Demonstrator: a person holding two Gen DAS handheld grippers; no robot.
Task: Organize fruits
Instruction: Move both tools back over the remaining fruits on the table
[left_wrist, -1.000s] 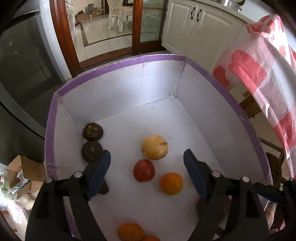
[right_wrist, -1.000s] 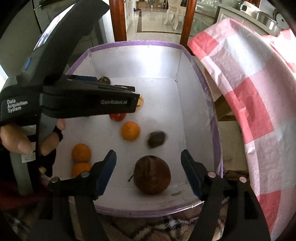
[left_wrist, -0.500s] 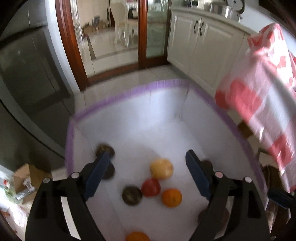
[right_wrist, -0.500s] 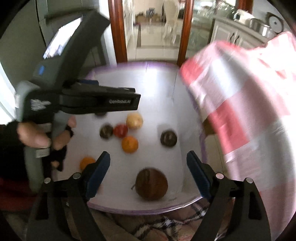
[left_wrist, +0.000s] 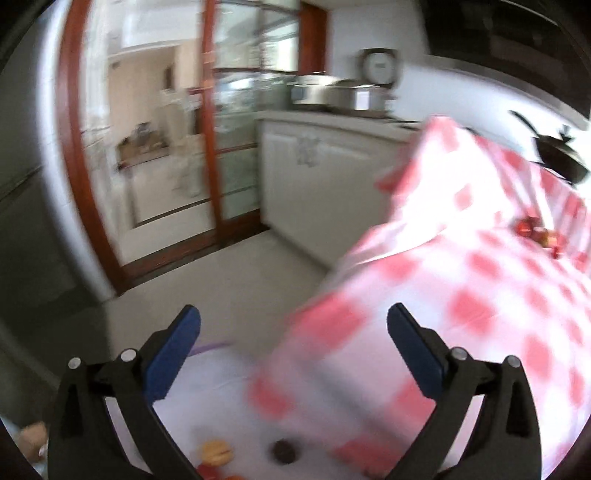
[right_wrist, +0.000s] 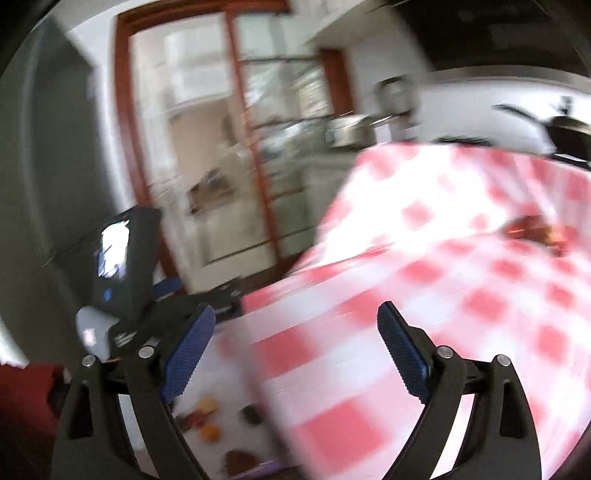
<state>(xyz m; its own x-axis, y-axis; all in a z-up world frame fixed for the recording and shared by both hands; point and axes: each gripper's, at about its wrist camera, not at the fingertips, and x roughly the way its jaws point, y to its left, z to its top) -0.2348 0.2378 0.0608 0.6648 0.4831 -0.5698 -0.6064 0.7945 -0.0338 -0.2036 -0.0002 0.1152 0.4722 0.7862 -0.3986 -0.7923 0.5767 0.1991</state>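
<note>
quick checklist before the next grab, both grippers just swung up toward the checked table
1. Left gripper empty: ok. Its jaws have just been opening, nothing between them.
2. Right gripper empty: ok. Its jaws have just been opening too, nothing between them.
3. View sharp enough to aim: not ok, both wrist views are motion-blurred.
4. Next fruit found: cannot tell. Small red things lie on the checked tablecloth, too blurred to name.
5. Fruit in the white box stays in: ok, a yellow fruit and a dark fruit lie on its floor.
6. Grippers apart: ok, the left one shows beside the right's finger.
</note>
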